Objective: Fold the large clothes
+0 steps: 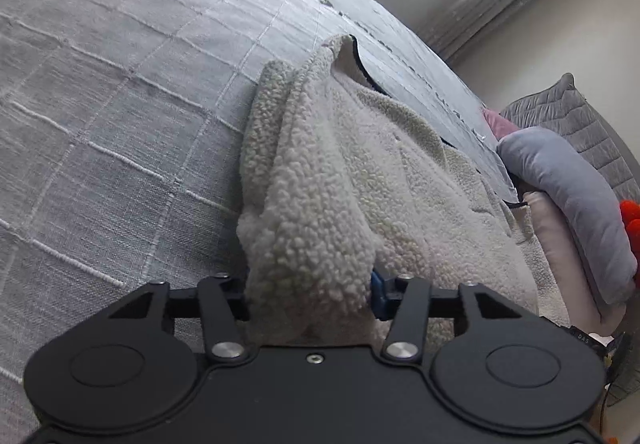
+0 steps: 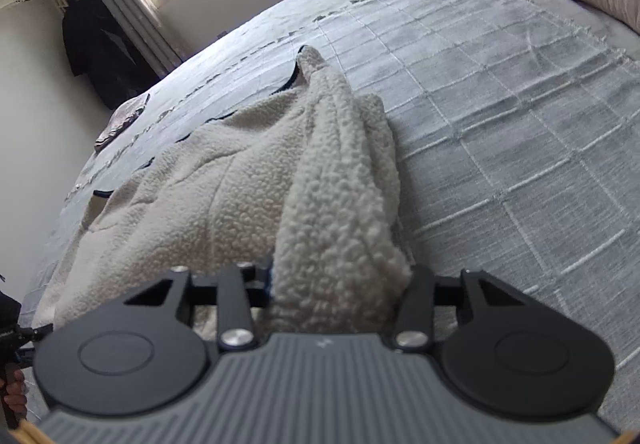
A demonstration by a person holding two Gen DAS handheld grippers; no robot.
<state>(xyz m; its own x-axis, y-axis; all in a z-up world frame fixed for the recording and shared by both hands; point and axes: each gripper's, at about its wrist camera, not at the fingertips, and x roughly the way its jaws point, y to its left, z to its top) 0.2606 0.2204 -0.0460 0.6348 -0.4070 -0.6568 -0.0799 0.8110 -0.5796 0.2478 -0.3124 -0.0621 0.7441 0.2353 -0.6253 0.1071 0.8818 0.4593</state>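
Both grippers, left [image 1: 310,296] and right [image 2: 336,284], apparently clamp raised fleece [image 1: 320,184].

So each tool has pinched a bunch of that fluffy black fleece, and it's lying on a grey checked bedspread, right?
Nearly. The fleece is cream-white, not black, as both wrist views show. The rest holds: the left tool and the right tool each pinch a bunch of it, on the grey checked bedspread.

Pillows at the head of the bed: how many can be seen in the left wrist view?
2. A grey pillow lies at the right edge; a pale pink pillow lies under it, next to the fleece garment. Others may be hidden behind them.
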